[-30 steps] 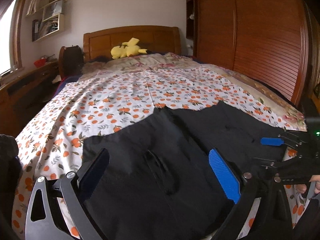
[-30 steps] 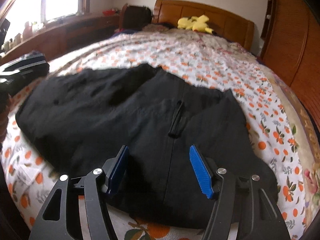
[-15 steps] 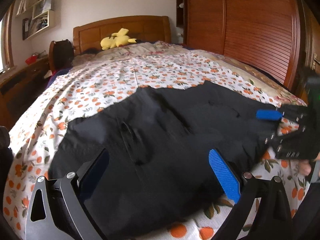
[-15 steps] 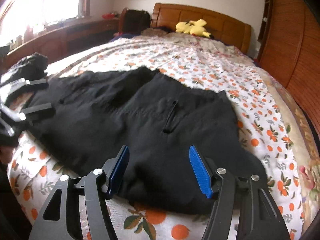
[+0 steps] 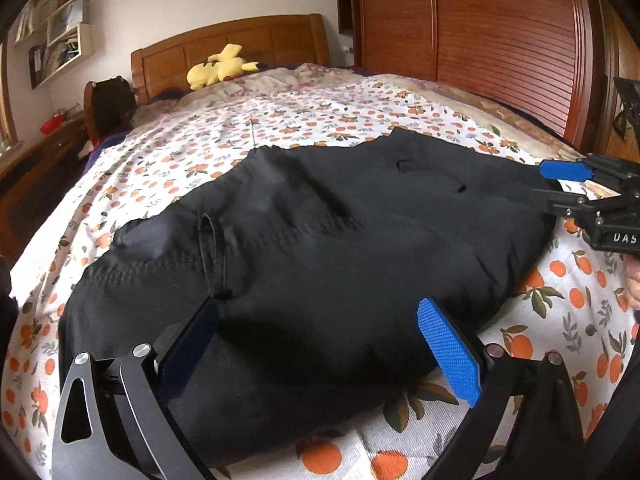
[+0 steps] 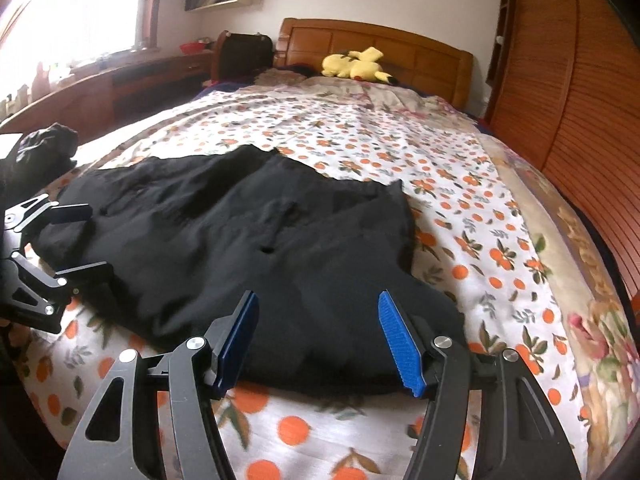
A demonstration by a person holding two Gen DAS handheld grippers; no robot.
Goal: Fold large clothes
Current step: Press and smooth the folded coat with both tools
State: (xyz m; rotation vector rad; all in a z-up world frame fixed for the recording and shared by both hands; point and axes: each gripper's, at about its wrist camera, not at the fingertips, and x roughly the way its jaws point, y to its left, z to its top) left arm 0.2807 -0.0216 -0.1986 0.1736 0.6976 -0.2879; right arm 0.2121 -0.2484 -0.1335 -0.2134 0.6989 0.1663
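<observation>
Soft daylight through my fisheye lenses, window (image 6: 72, 12) at upper left of my right view glaring white, strong curved distortion and dark vignetting at edges, slight blur.

2 low wrist cams, shared garment (image 5: 320, 248)

wood headboard (image 6: 376, 46), slatted wardrobe (image 5: 500, 40), bright window (image 6: 72, 8), wall shelf (image 5: 60, 56)

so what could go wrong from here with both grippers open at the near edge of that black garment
1. The black fabric garment lies rumpled in layers, so the open right gripper may pinch one layer only and drag the fold crooked.
2. The left gripper may catch the orange-print white bedsheet along with the hem.
</observation>
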